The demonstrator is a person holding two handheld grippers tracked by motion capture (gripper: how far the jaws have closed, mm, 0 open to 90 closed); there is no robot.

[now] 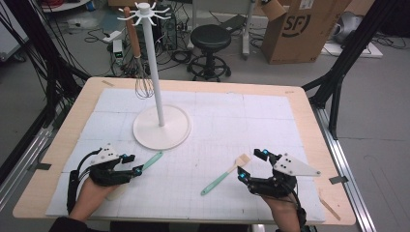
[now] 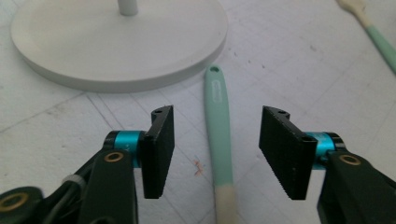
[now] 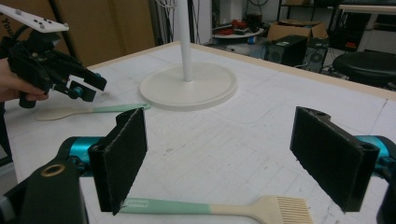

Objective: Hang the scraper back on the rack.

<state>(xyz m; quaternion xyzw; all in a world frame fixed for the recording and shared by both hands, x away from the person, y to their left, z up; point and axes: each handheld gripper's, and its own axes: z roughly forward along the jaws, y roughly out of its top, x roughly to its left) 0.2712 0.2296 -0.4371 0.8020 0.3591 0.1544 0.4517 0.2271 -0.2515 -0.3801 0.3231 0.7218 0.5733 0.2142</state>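
Left gripper (image 2: 215,149), jaws apart, straddles the mint-handled silicone spatula (image 2: 218,135); right gripper (image 3: 233,158), jaws apart, hovers over the mint-handled pastry brush (image 3: 210,208), white round-based rack (image 3: 189,86) at 12 o'clock.

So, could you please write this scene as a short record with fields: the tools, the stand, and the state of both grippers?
table: wooden top with a white mat
stand: white pole on a round base, far left
whisk: hangs on the stand
spoon: mint handle, flat on the mat, between the jaws of the left gripper, not held
brush: mint handle, pale bristles, flat, below the right gripper
left gripper: open
right gripper: open
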